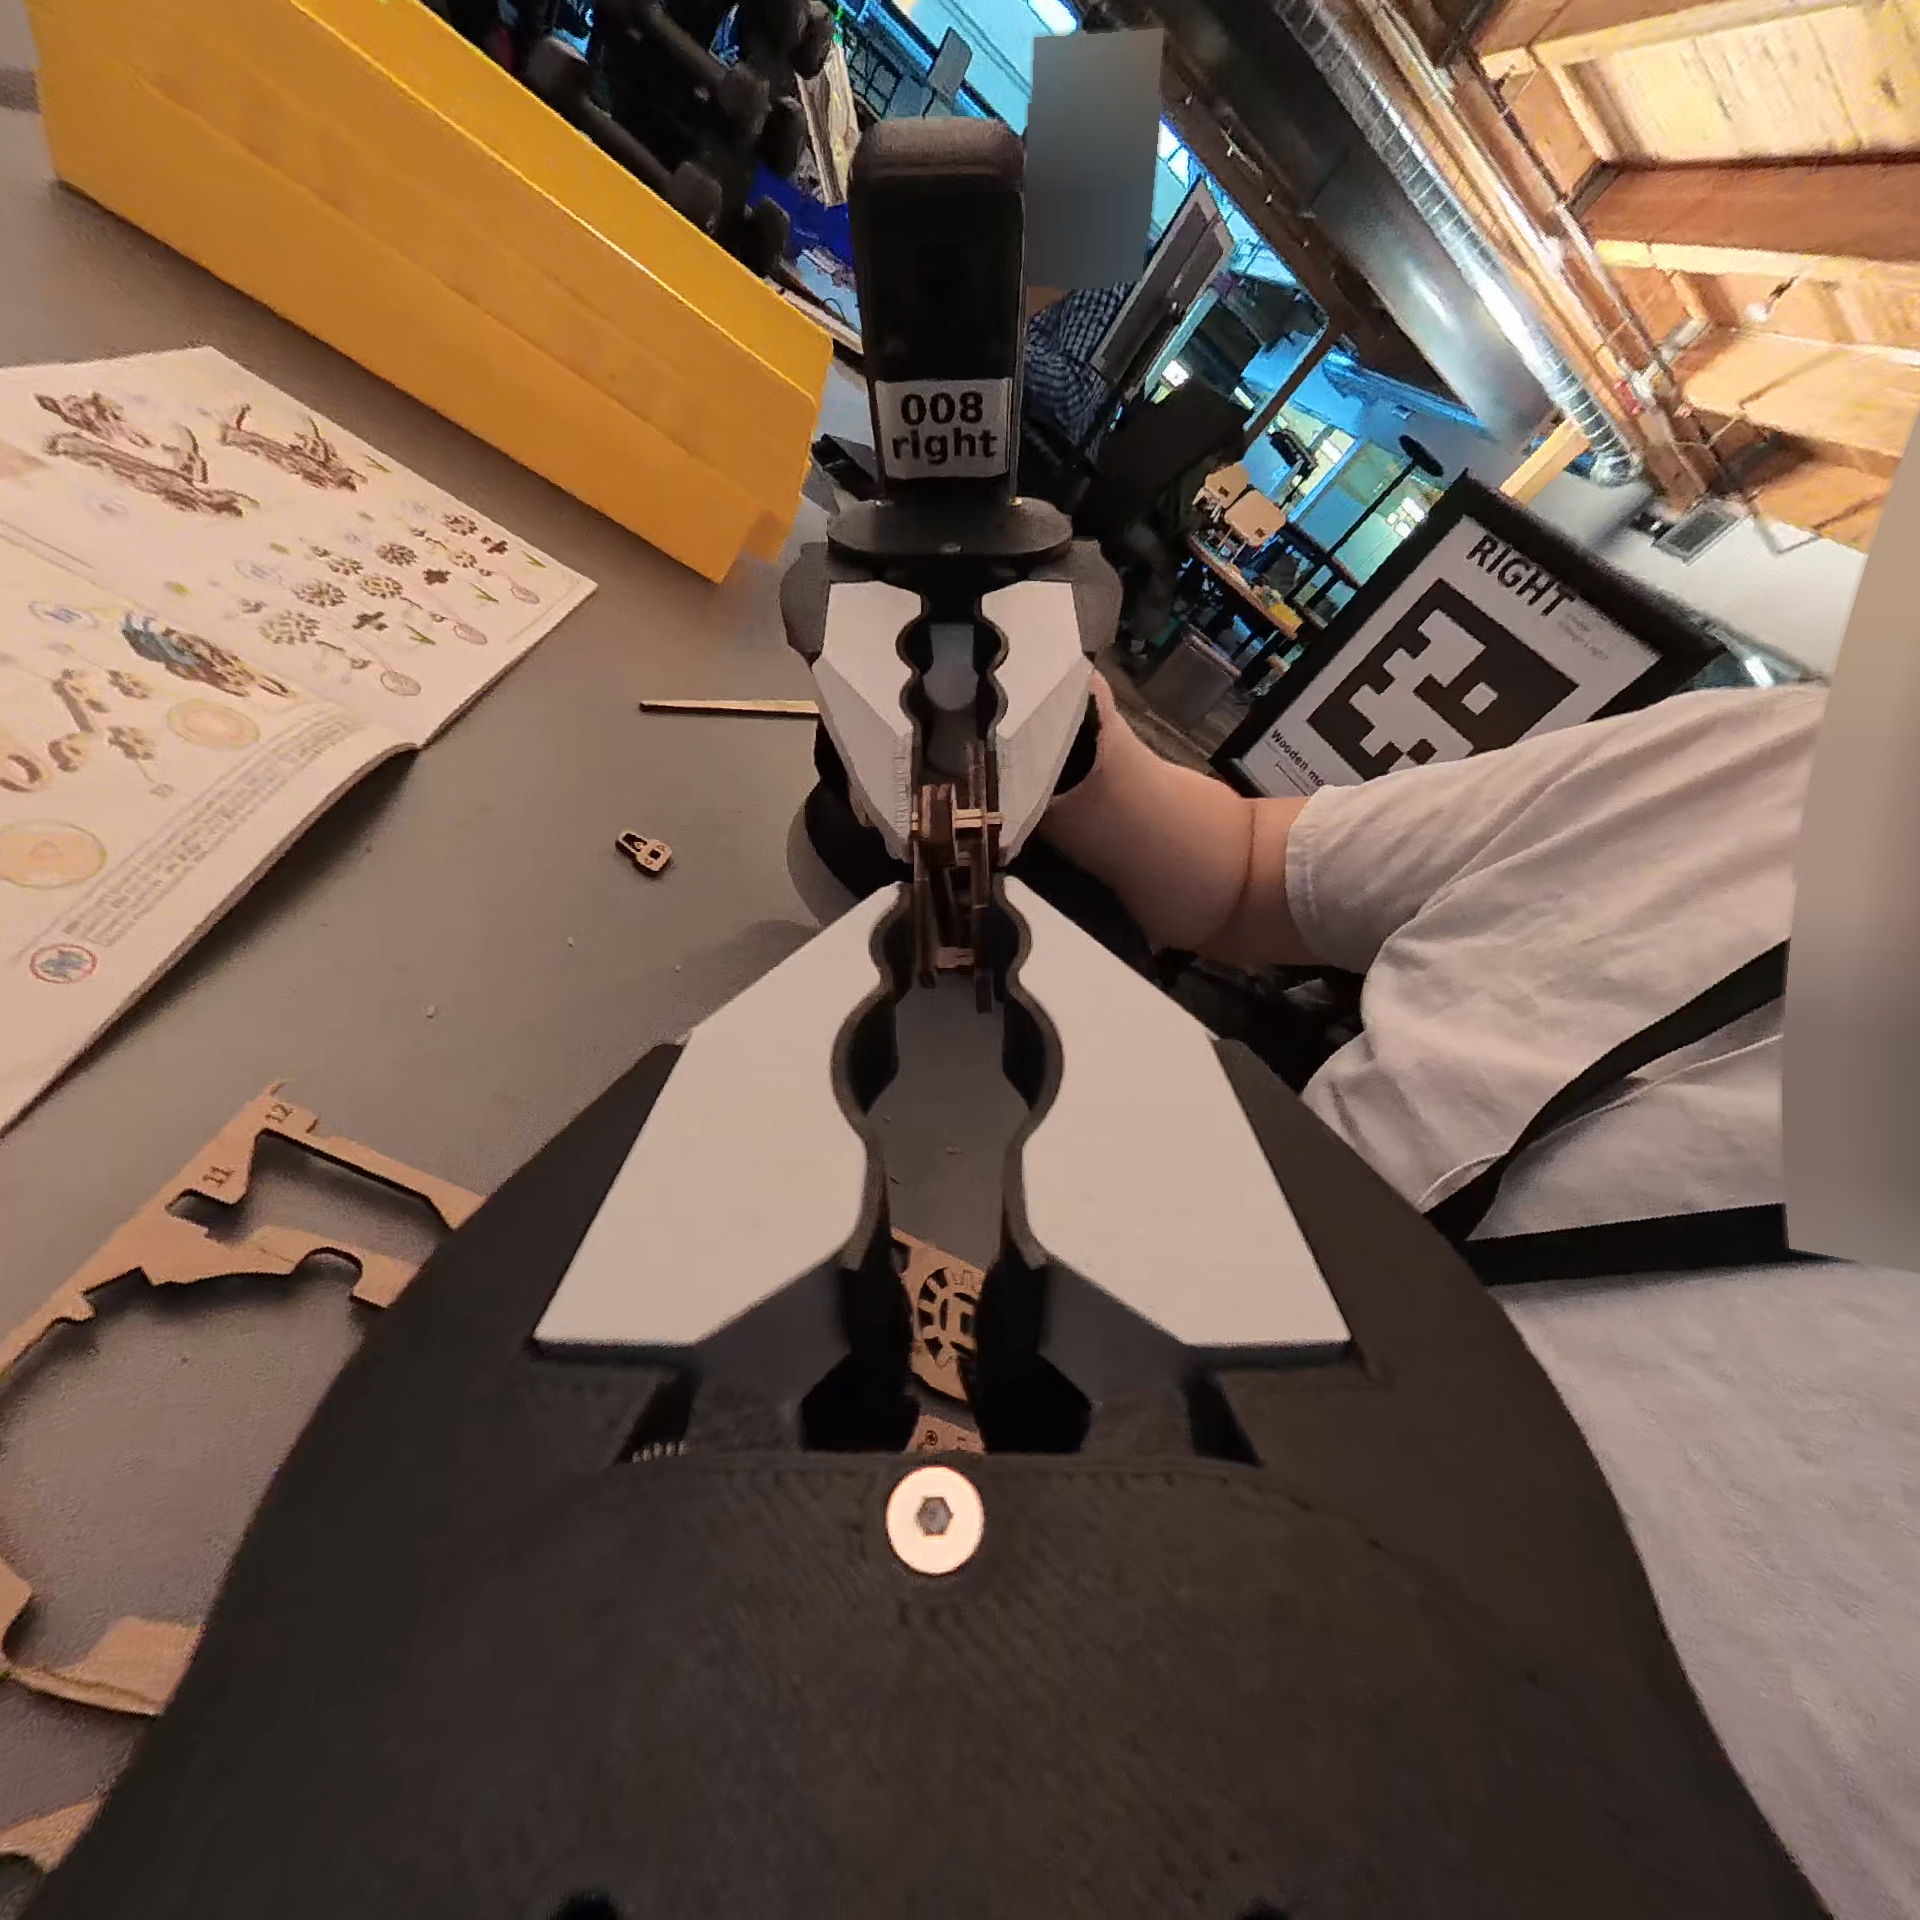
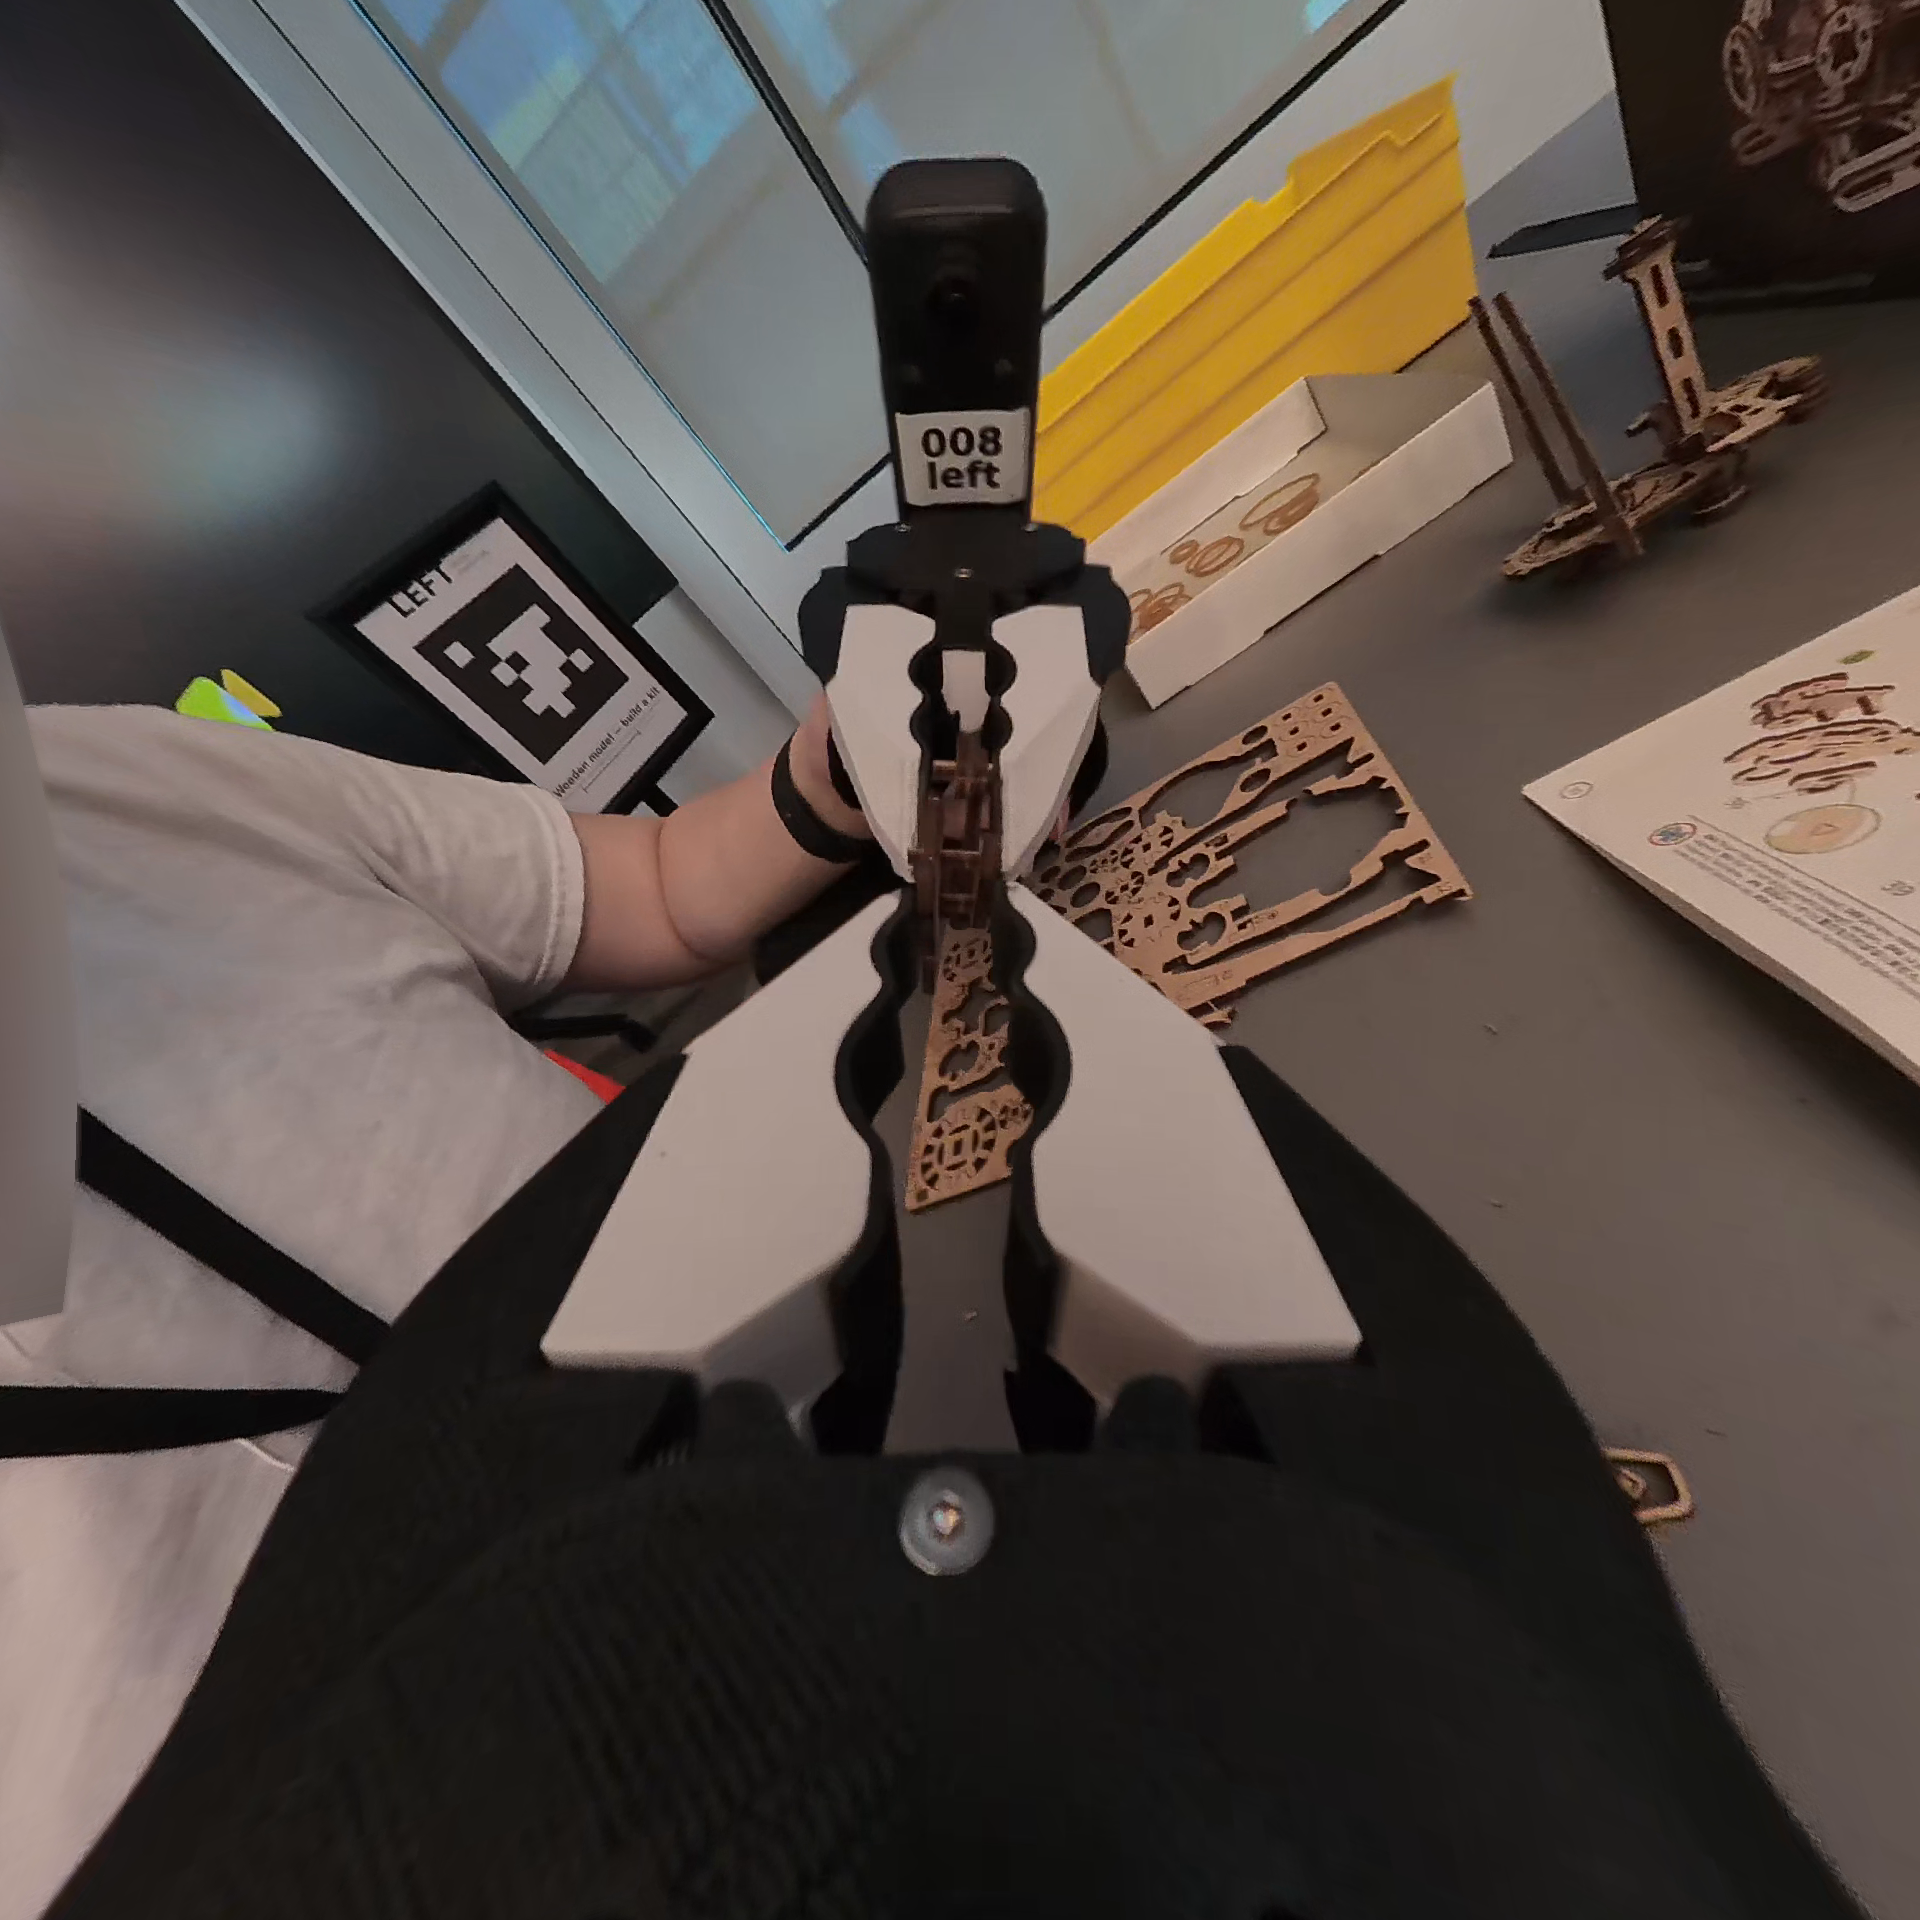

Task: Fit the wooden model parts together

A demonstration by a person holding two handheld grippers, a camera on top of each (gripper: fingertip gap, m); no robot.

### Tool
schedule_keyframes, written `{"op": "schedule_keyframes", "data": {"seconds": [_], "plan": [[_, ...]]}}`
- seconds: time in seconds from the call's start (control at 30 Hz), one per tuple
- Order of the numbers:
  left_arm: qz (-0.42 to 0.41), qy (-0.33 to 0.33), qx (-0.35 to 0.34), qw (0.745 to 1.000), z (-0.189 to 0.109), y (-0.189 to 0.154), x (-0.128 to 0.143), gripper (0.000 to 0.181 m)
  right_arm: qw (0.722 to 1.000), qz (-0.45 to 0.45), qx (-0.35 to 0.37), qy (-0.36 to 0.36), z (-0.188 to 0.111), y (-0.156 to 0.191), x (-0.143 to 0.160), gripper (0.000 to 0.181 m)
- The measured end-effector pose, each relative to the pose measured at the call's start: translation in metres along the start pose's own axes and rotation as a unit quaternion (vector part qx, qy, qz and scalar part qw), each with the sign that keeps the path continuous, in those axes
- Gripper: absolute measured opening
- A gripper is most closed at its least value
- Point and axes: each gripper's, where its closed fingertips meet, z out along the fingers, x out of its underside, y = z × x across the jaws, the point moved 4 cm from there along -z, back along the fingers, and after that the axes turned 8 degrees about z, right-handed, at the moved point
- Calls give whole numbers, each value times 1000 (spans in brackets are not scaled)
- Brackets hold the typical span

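Nearest the lens, a small wooden assembly (image 1: 951, 914) is clamped tip to tip above the grey tabletop (image 1: 499, 883) by the left gripper (image 1: 951, 904) and the facing right gripper (image 1: 954, 831). Punched wooden sheets (image 2: 1247, 883) are seen lying flat to the right.

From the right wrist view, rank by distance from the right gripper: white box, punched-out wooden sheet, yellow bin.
From the right gripper:
1. Punched-out wooden sheet, on the table just right of the jaws.
2. White box, farther back right.
3. Yellow bin, behind the box.
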Motion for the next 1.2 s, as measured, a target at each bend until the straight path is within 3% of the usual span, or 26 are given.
{"op": "schedule_keyframes", "data": {"seconds": [0.3,0.67,0.9,1.03,1.2], "plan": [[-61,-11,22,998,1,2,2,11,999,39,-27,-23,-3,-2,-4,12],[-28,10,2,1000,7,-4,2,11,999,34,-19,3,-8,3,-1,10],[167,14,-18,986,10,-27,-6,11,990,-140,-22,23,-12,29,-4,12],[283,38,-44,957,9,-34,-4,11,968,-247,15,46,-9,36,2,12],[367,60,-59,927,10,-42,1,12,943,-324,42,63,-4,42,8,14]]}}
